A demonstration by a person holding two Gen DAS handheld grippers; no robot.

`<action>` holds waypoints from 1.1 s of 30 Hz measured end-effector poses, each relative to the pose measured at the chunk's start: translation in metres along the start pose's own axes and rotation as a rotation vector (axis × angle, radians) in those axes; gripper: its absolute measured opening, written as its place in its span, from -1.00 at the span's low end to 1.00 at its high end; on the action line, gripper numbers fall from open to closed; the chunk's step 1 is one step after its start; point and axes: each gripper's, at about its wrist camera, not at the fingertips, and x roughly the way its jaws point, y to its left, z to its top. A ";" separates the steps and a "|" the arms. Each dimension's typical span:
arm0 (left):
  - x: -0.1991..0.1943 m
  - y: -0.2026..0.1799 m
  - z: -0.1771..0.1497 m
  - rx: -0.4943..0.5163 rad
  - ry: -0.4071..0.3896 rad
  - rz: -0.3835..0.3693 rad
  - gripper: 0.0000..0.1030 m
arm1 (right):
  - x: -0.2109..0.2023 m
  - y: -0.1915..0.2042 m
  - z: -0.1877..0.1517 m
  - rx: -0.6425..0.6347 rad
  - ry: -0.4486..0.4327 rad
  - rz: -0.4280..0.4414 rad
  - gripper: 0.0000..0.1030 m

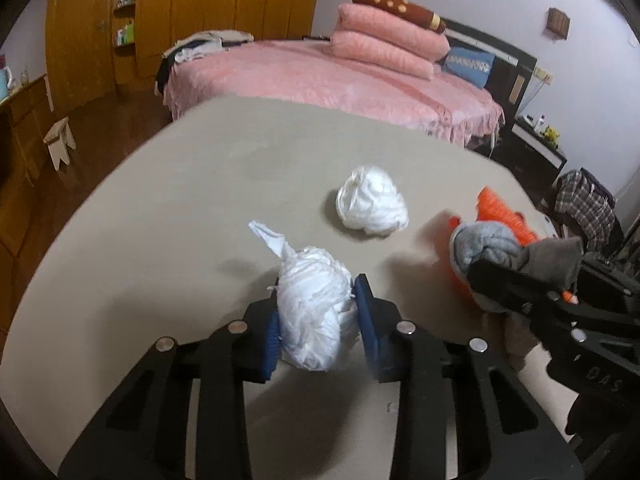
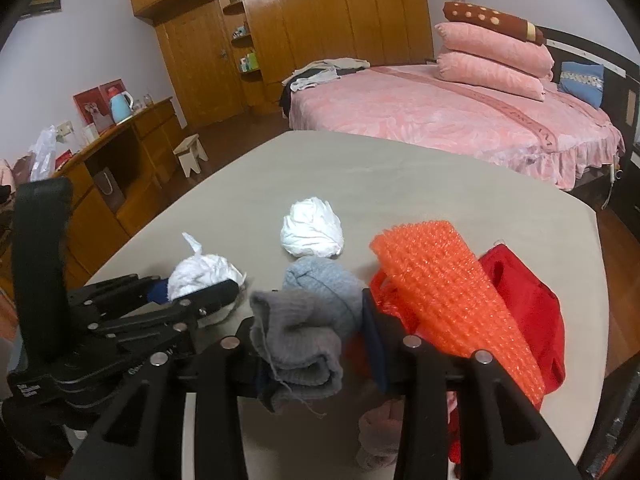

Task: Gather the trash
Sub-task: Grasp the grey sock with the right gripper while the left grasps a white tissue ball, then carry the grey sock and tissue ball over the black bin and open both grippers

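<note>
On the beige table [image 1: 180,208] a crumpled white wad [image 1: 312,312] sits between the blue pads of my left gripper [image 1: 318,284], which is shut on it; a twisted tail sticks up from its far side. A second white wad [image 1: 372,202] lies loose further out, also visible in the right wrist view [image 2: 314,232]. My right gripper [image 2: 312,312] is shut on a rolled grey cloth [image 2: 308,320], just above the table. Beside it lies an orange bubble-wrap sheet [image 2: 440,288] over a red bag [image 2: 528,304]. The left gripper [image 2: 200,292] is close on its left.
A pink bed [image 2: 440,120] with stacked pillows stands beyond the table's far edge. A wooden dresser [image 2: 120,168] with a blue kettle lines the left wall, with a small white stool [image 2: 191,154] on the dark floor. Wooden wardrobes fill the back wall.
</note>
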 end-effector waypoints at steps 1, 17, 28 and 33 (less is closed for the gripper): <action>-0.005 0.000 0.001 -0.001 -0.009 0.001 -0.38 | -0.002 0.000 0.000 0.000 -0.003 0.003 -0.25; -0.087 -0.012 0.025 -0.019 -0.114 0.048 -0.38 | -0.050 0.023 0.019 -0.020 -0.080 0.052 -0.25; -0.136 -0.034 0.036 0.002 -0.175 0.035 -0.38 | -0.103 0.026 0.029 -0.029 -0.156 0.050 -0.25; -0.153 -0.055 0.038 0.028 -0.197 0.012 -0.38 | -0.132 0.020 0.024 -0.030 -0.181 0.028 -0.25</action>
